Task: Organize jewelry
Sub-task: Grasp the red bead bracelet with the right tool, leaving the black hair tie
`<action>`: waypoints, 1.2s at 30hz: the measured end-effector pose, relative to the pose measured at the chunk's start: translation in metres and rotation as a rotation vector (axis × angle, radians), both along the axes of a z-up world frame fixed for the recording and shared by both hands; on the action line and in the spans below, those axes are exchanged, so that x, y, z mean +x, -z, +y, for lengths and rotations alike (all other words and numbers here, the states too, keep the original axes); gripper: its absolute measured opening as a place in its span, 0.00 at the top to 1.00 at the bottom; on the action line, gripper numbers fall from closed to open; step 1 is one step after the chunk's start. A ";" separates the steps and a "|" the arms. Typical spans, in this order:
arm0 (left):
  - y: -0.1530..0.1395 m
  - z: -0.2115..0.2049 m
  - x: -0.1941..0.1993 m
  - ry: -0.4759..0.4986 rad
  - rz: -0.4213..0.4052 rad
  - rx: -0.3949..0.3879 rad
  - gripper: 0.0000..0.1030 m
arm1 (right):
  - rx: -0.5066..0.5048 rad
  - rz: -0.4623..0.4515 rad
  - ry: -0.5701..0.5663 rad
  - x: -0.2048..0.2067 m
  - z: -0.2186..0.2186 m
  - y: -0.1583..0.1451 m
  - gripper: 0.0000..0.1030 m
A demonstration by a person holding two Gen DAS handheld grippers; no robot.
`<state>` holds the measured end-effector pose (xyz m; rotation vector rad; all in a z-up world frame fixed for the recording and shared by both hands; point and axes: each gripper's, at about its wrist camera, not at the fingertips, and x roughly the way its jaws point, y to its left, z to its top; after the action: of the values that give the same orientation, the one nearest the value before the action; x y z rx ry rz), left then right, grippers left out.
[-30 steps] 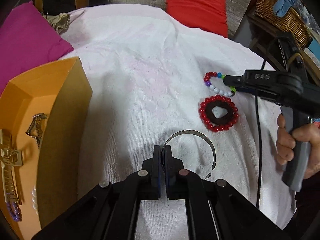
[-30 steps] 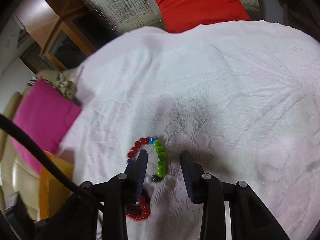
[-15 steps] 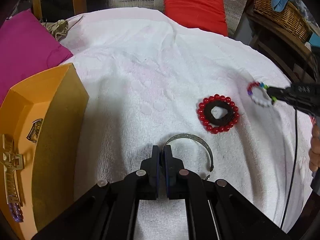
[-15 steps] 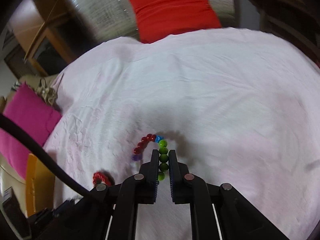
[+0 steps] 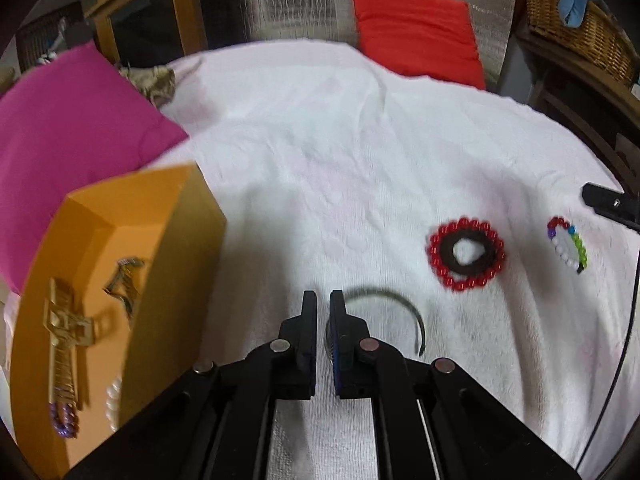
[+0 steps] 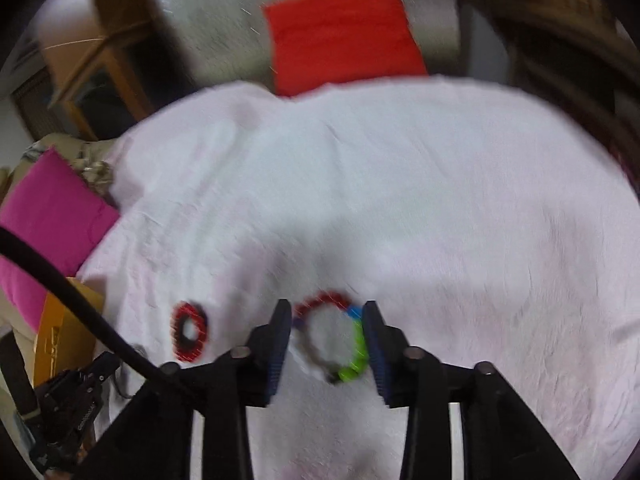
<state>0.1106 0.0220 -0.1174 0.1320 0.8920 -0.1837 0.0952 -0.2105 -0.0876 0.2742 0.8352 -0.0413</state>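
Beads lie loose: the multicolored bracelet (image 6: 330, 338) sits on the white towel (image 6: 440, 208) between the right claw's (image 6: 325, 340) wide-spread fingers, gripped by neither. Left claw (image 5: 323, 312) is nearly shut, holding nothing, just left of the thin metal bangle (image 5: 394, 306).

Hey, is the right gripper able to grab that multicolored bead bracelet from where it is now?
Probably yes. The right gripper is open, its fingers either side of the multicolored bead bracelet, which lies flat on the white towel. Nothing sits between them; the red bead ring lies clear to the left.

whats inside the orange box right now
In the orange box: a gold hair claw, a dark metal clip, purple beads and white pearls. Its near wall hides the rest of the floor.
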 end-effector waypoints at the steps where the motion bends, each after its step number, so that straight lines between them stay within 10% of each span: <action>1: -0.001 0.000 0.000 0.004 -0.006 -0.001 0.95 | 0.018 -0.008 -0.043 0.004 0.009 0.000 0.60; 16: 0.019 0.011 0.009 0.028 0.114 0.001 0.95 | 0.105 0.136 -0.231 0.062 0.065 0.063 0.82; 36: 0.020 -0.008 0.005 0.076 0.091 -0.012 0.86 | 0.347 0.025 -0.086 0.029 -0.017 0.011 0.90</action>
<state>0.1157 0.0135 -0.1377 0.1476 0.9770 -0.2676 0.1240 -0.2275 -0.0985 0.5642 0.8771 0.1828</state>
